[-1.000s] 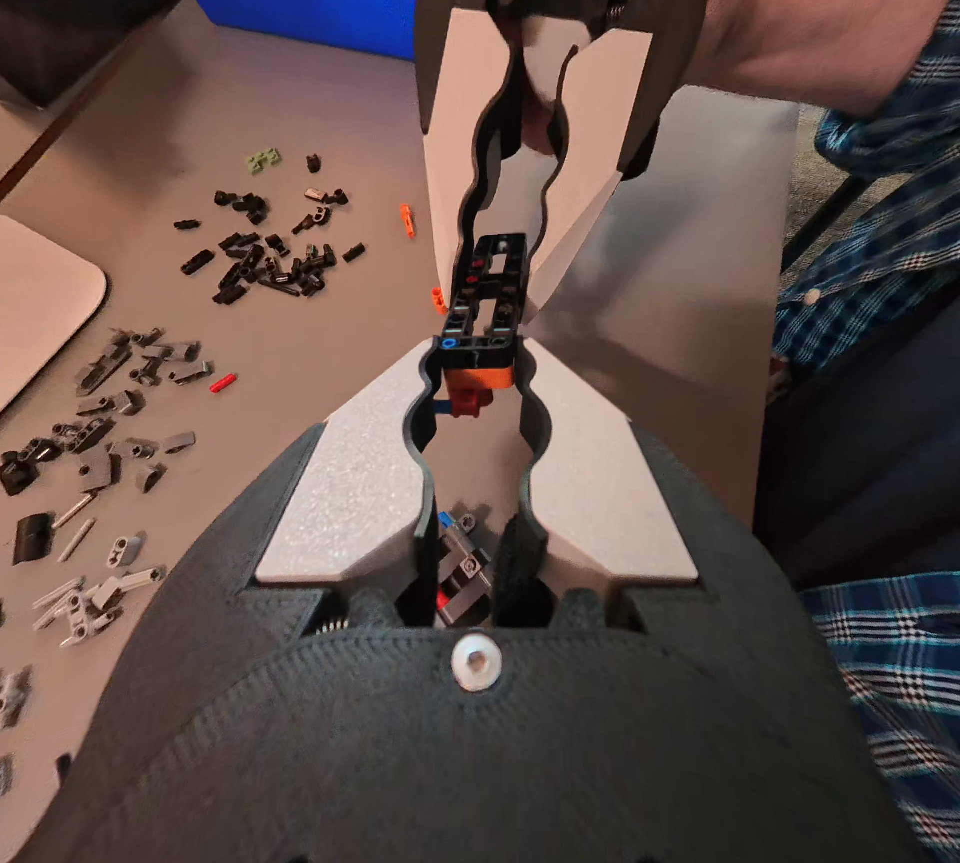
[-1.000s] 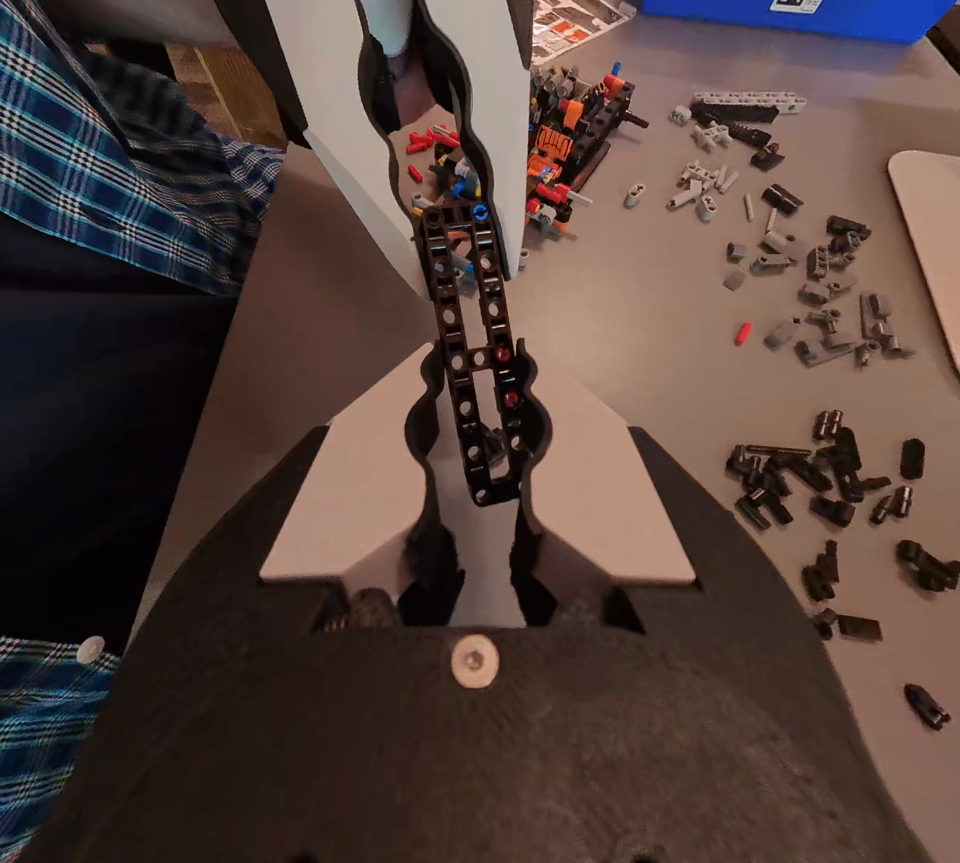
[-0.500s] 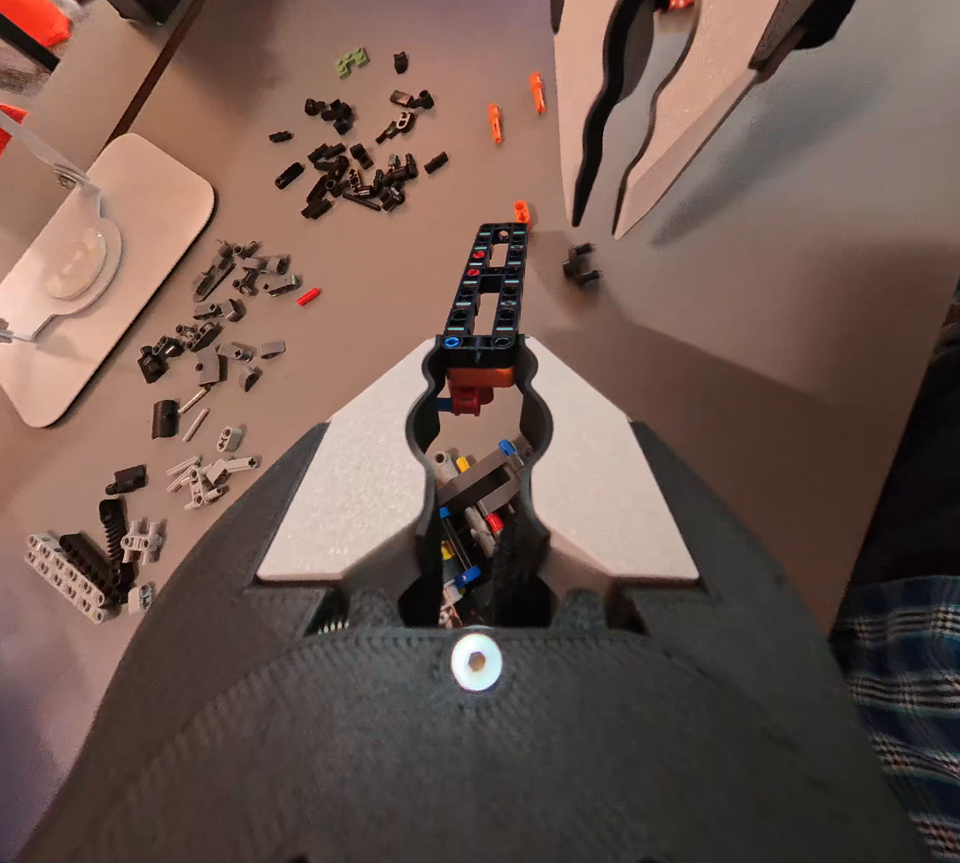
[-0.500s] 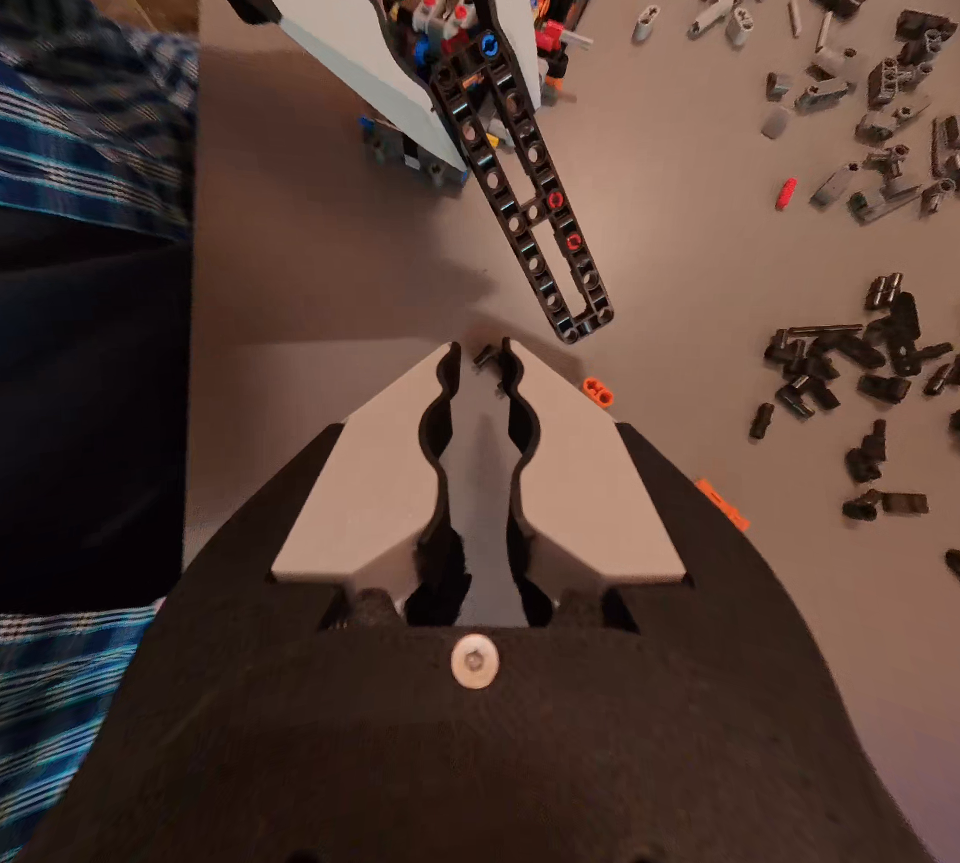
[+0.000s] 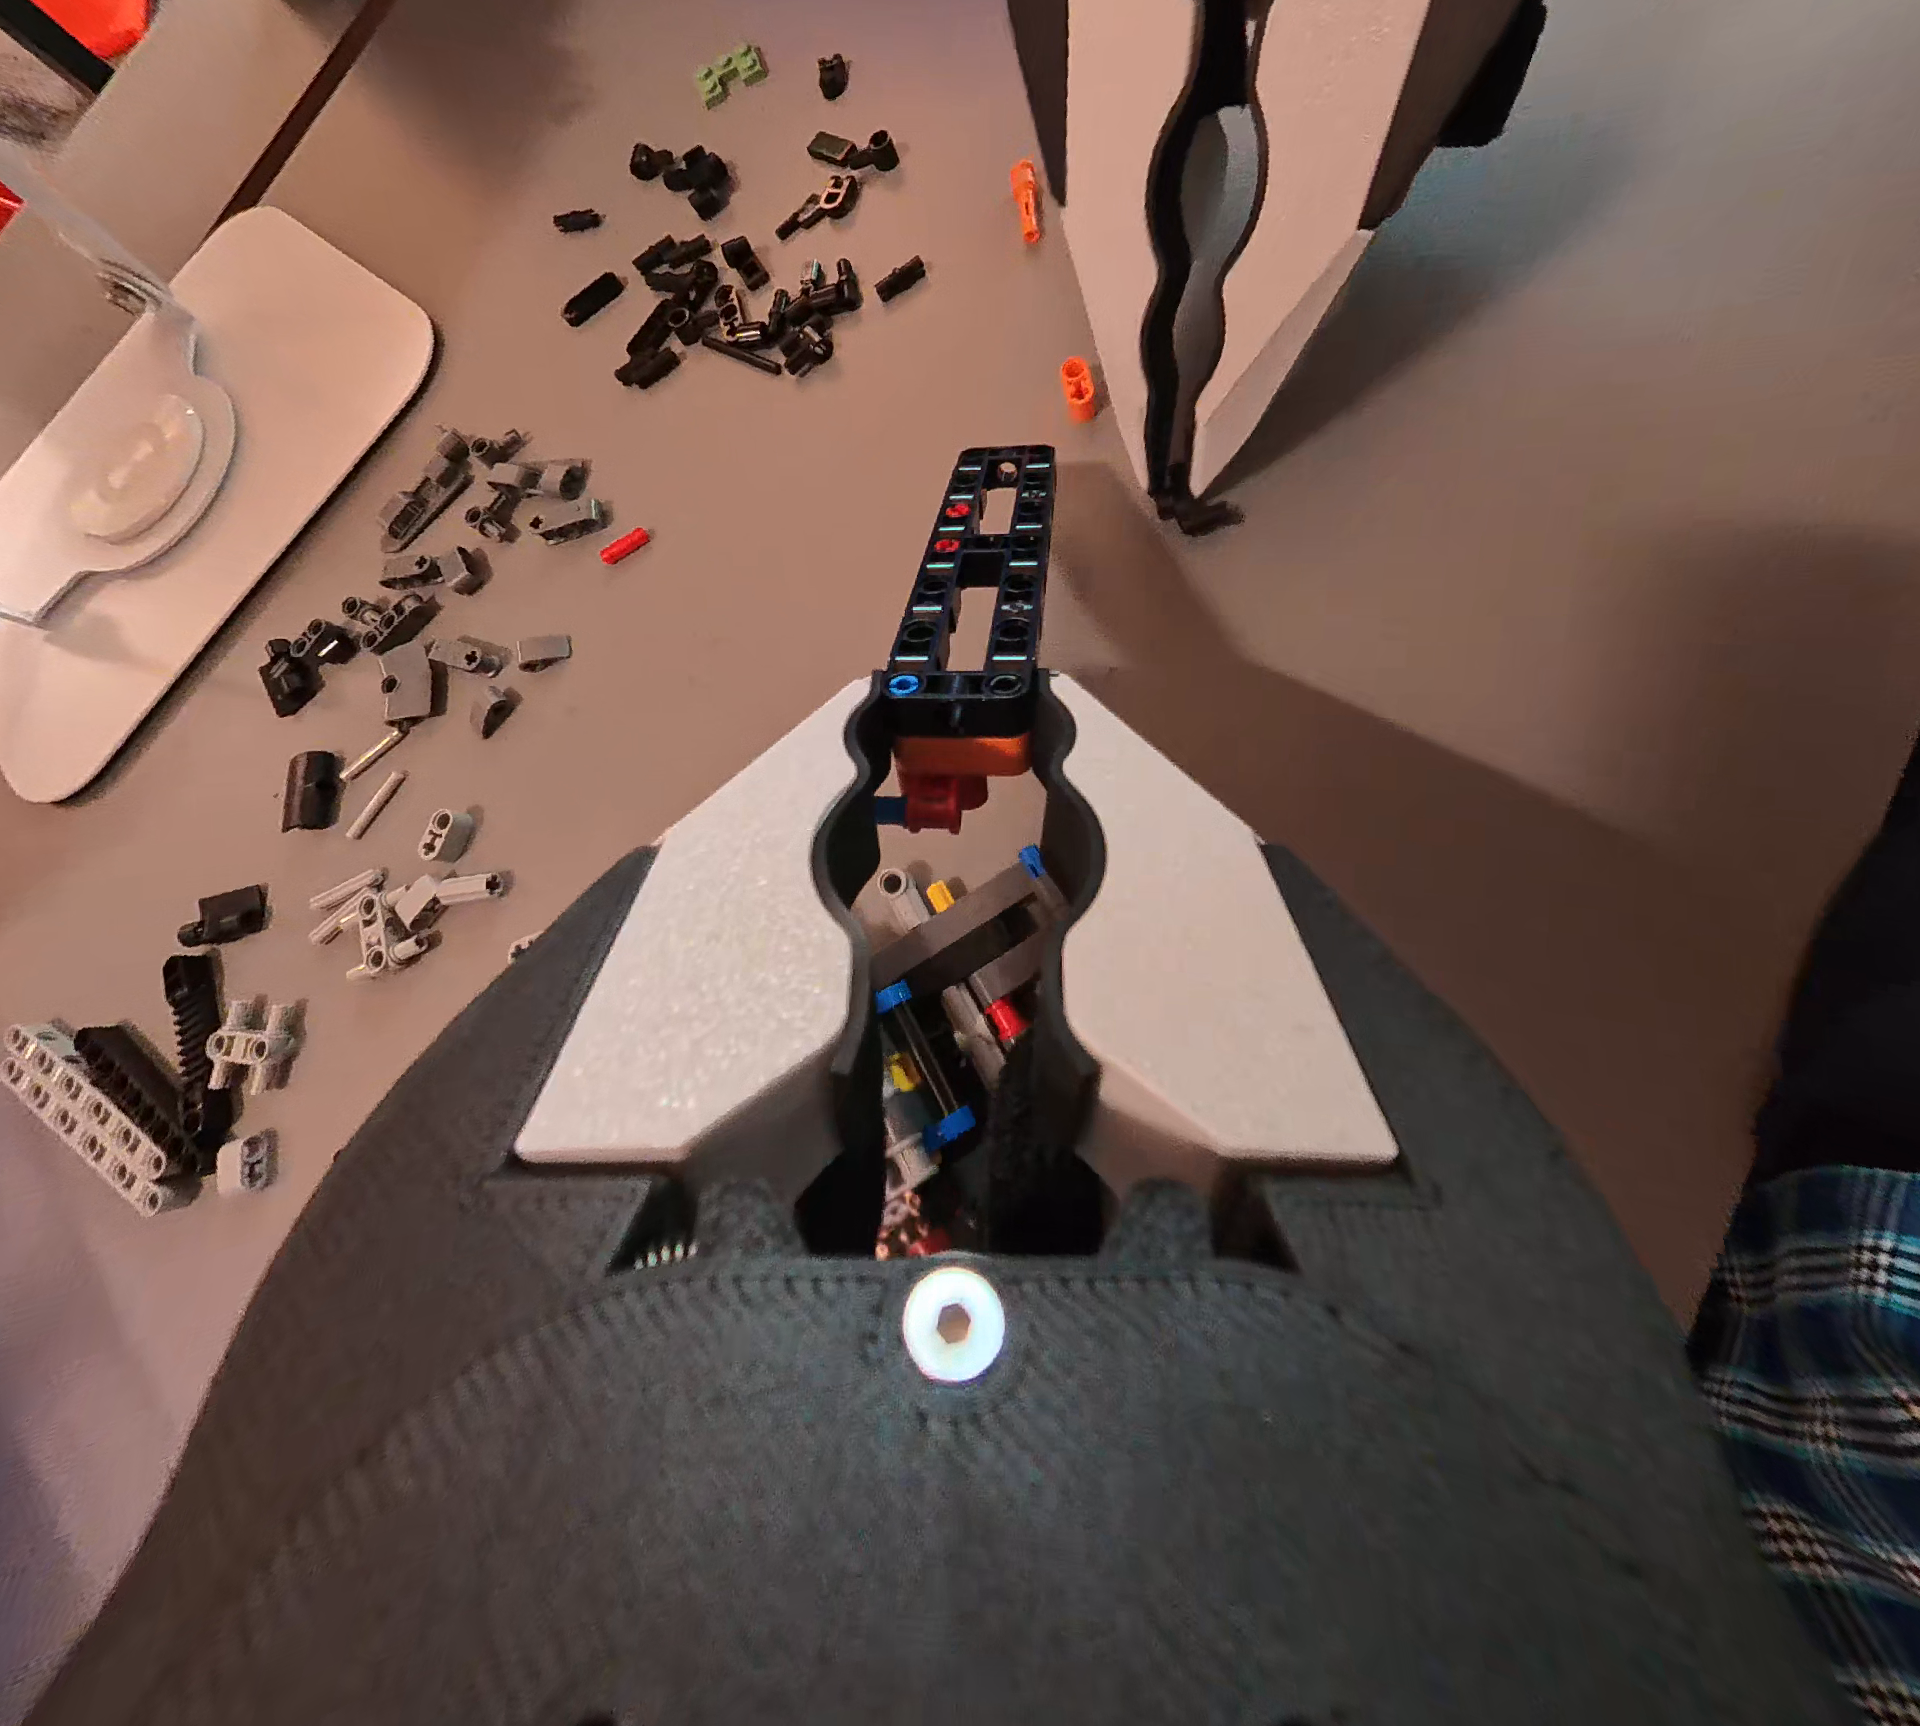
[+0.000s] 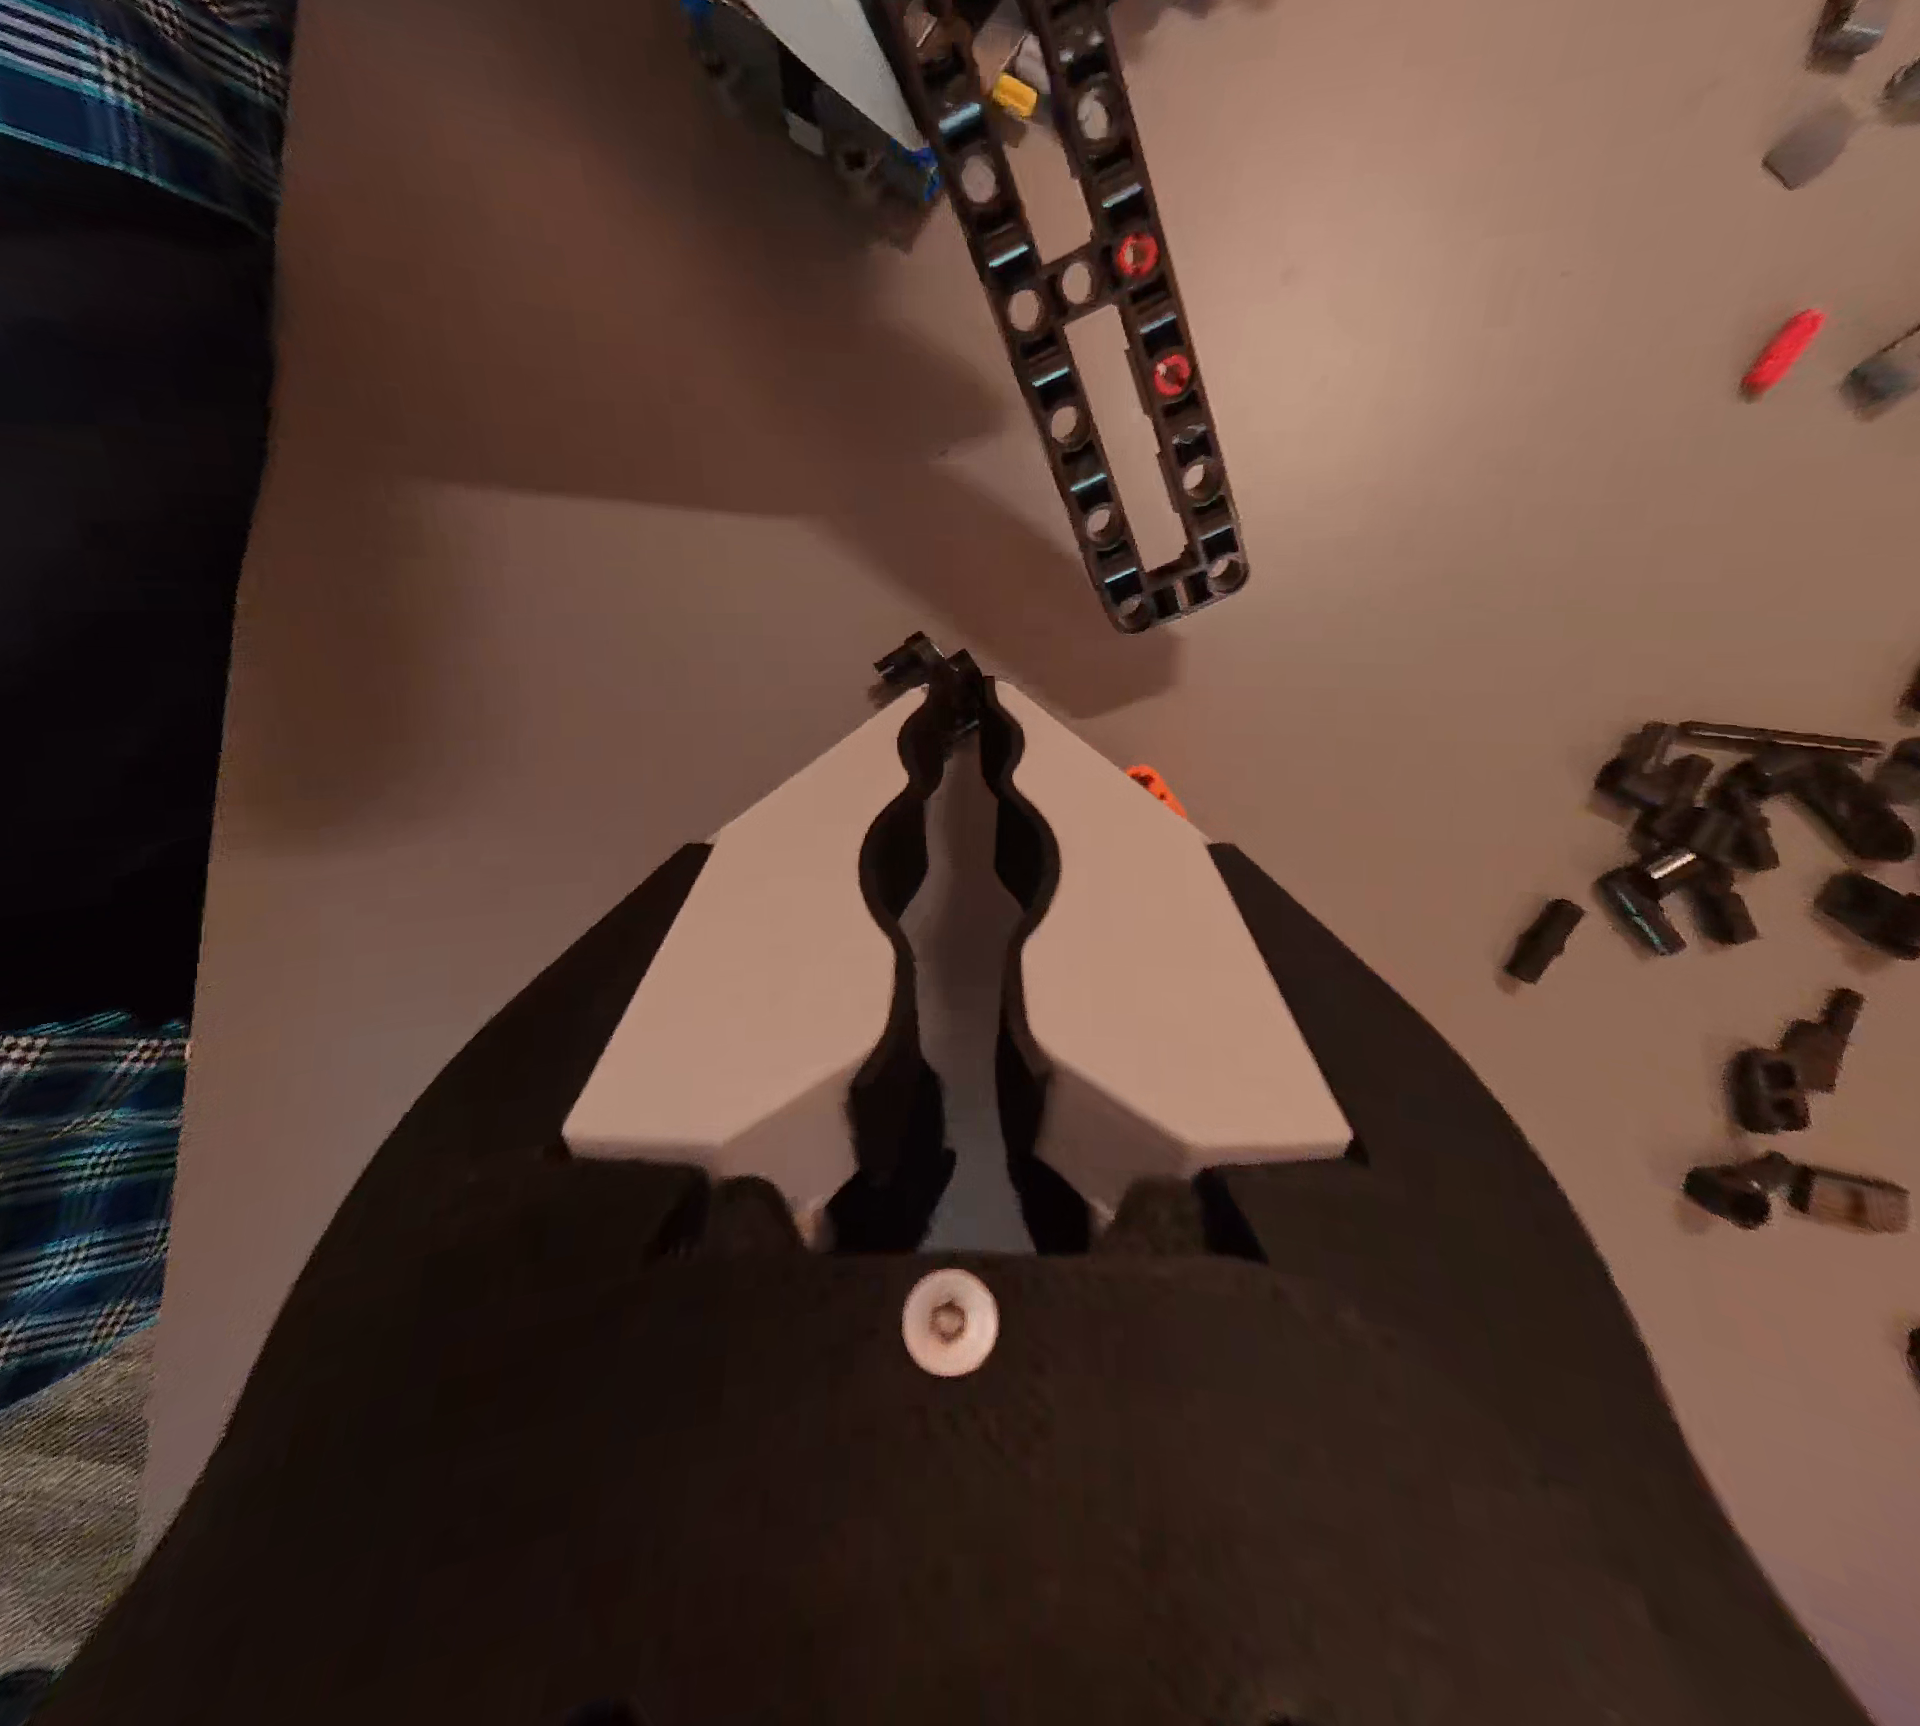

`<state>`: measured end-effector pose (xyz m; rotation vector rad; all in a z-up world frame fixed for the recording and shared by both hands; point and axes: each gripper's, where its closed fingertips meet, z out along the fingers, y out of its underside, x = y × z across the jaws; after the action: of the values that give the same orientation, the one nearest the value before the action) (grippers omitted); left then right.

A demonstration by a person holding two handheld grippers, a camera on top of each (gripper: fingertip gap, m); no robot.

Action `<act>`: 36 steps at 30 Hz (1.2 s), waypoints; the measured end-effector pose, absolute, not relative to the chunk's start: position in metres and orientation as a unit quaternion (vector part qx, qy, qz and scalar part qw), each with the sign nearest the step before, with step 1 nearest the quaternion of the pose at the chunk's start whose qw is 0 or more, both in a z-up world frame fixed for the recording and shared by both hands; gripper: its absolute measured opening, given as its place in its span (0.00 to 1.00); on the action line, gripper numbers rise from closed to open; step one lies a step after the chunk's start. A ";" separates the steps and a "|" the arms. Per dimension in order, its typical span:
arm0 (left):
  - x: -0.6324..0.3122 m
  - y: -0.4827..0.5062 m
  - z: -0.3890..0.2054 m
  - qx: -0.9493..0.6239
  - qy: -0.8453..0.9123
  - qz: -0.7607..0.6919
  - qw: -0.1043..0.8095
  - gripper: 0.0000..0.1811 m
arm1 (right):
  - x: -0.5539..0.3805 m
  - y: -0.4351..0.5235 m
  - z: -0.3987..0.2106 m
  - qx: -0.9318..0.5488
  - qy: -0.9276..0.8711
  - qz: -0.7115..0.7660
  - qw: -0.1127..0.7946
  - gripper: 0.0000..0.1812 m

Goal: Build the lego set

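1. Left claw [image 5: 961,710] clamped on frame [image 5: 977,575]; long axis points far, off the surface [image 5: 1455,637].
2. Right claw [image 6: 951,700] pinched nearly shut on small black pin [image 6: 920,668], just near-left of frame's free end.

We saw the frame [image 5: 977,575] jutting forward from the left gripper [image 5: 961,710], above the table [image 5: 1455,637]. Loose pieces [image 5: 727,294] lay to its left. The right gripper [image 6: 951,700] stood ahead, pinching a small piece [image 6: 925,674].

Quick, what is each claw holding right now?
Left gripper: shut on the black frame.
Right gripper: shut on a small black piece at its tips.
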<state>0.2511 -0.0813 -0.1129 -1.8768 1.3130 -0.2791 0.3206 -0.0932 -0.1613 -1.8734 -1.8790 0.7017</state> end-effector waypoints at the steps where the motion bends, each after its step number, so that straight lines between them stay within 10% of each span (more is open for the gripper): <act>1: 0.251 -0.080 -0.114 -0.745 0.519 -0.111 0.404 0.15 | 0.321 -0.093 -0.160 -0.669 -0.672 0.240 0.209 0.02; 9: 0.252 -0.076 -0.119 -0.752 0.509 -0.115 0.403 0.15 | 0.351 -0.063 -0.128 -0.643 -0.611 -0.037 0.460 0.03; 36: 0.256 -0.090 -0.118 -0.747 0.516 -0.131 0.398 0.15 | 0.363 -0.103 -0.159 -0.696 -0.647 0.300 0.088 0.04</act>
<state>0.2562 -0.0904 -0.1183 -1.8916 1.3067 -0.3327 0.3633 -0.1031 -0.1586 -2.0709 -1.9244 0.8935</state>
